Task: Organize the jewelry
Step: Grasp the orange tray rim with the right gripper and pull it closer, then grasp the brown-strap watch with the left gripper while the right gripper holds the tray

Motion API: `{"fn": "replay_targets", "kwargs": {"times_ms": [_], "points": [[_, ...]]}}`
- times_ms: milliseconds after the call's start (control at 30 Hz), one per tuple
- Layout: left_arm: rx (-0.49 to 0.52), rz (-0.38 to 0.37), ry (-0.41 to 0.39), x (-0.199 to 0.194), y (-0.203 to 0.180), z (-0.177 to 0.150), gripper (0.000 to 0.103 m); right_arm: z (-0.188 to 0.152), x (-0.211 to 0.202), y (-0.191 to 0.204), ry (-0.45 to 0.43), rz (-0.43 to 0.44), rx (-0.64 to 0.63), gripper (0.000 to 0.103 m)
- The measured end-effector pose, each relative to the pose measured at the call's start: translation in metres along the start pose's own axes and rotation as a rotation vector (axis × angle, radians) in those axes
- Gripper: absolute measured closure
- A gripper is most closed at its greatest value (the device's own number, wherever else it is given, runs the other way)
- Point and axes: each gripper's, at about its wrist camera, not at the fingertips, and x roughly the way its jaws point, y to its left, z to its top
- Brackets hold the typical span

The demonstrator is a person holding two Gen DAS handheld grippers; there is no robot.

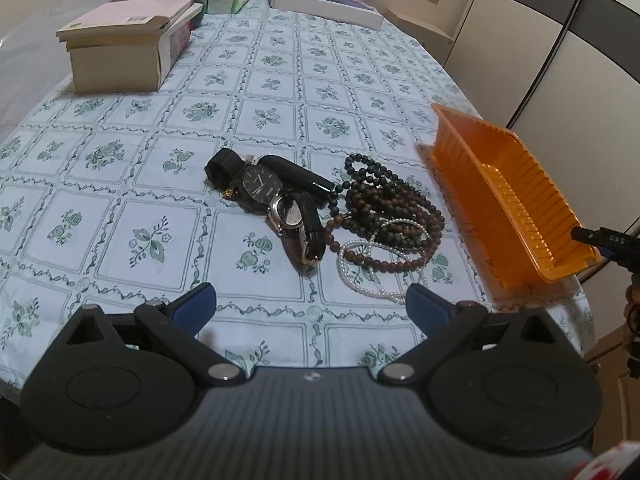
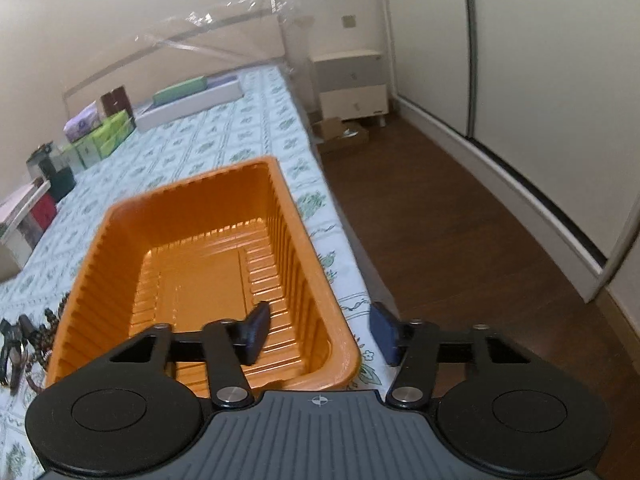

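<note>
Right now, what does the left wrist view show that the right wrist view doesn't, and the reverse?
Only the left wrist view shows the whole jewelry pile: two watches, dark bead strands and a pearl strand, with the open left gripper short of them. Only the right wrist view shows the orange tray interior, with no jewelry in it, the open right gripper straddling its near right wall, and the wooden floor. Both show the tray, floral tablecloth and far boxes.
</note>
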Motion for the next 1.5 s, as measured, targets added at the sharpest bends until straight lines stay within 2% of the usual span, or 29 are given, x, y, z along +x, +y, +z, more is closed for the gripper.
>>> {"fn": "replay_targets", "kwargs": {"times_ms": [33,100,200,667,800,1033,1300,1500], "points": [[0.003,-0.001,-0.003,0.001,0.0,0.0,0.003,0.0,0.006,-0.001,0.01,0.003,-0.002,0.059],[0.015,-0.004,-0.007,0.004,-0.001,-0.001,0.003,0.0,0.012,-0.005,0.023,0.013,0.003,0.071],[0.021,-0.009,-0.002,0.008,-0.001,-0.002,0.003,0.0,0.02,-0.009,0.045,0.029,0.03,0.075],[0.026,-0.038,0.052,0.016,-0.003,-0.005,0.003,0.007,0.036,-0.02,0.137,0.096,0.085,0.077],[0.024,-0.032,0.054,0.016,-0.003,-0.005,0.003,0.007,0.031,-0.016,0.129,0.091,0.067,0.09],[0.028,-0.018,0.04,0.014,-0.003,-0.005,0.003,0.012,0.016,-0.004,0.108,0.036,0.057,0.092],[0.018,0.019,0.0,0.008,0.01,0.0,0.003,0.015,-0.012,0.043,0.035,-0.093,-0.179,0.097],[0.023,0.03,-0.035,0.006,0.018,0.005,0.004,0.013,-0.028,0.087,-0.045,-0.205,-0.408,0.098]]}}
